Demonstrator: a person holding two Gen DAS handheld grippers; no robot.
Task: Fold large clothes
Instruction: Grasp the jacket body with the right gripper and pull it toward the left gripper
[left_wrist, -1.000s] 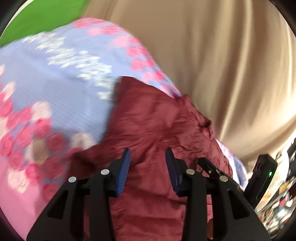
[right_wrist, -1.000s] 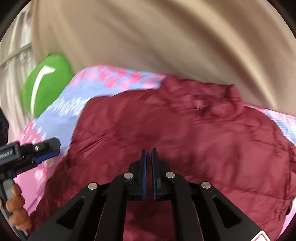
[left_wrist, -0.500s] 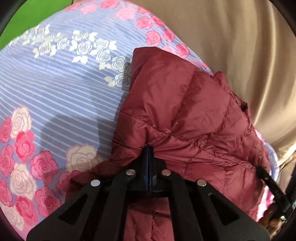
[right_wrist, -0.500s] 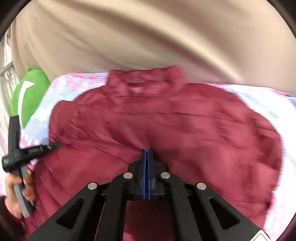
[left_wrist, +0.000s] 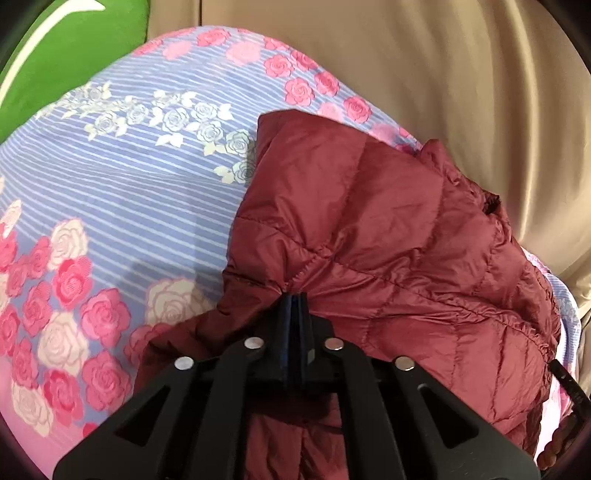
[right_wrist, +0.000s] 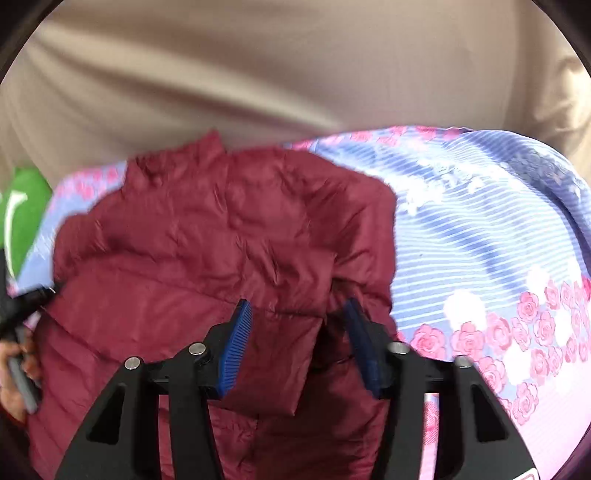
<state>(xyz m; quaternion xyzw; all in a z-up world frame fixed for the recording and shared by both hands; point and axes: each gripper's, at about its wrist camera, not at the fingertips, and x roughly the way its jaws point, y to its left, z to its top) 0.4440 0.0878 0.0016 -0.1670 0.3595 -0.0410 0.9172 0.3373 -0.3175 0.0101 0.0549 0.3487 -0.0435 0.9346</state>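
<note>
Half a second ago the right gripper (right_wrist: 298, 334) was pinched together with its blue pads meeting over the maroon quilted jacket (right_wrist: 207, 251); its jaws now stand wide apart, holding nothing, with a flap of the jacket lying loose between them. In my judgement that side of the fold has been let go, and the right side is free to take a new hold. The left gripper (left_wrist: 295, 301) remains clamped on a gathered ridge of the jacket near a seam, as it was half a second ago, so the garment is anchored on that side only. The jacket lies on the floral striped bedsheet (left_wrist: 110, 206), collar toward 12 o'clock in the right wrist view, bulk spreading toward 3 o'clock of the left tool. A green cushion (left_wrist: 62, 51) sits at 10 o'clock in the left view, and a beige curtain (right_wrist: 295, 66) hangs behind the bed. Both tools point forward and down, low over the cloth. The person's left hand (right_wrist: 14, 373) shows at 9 o'clock in the right wrist view, gripping its handle. Folding appears to be at an early stage; the jacket is rumpled.
</note>
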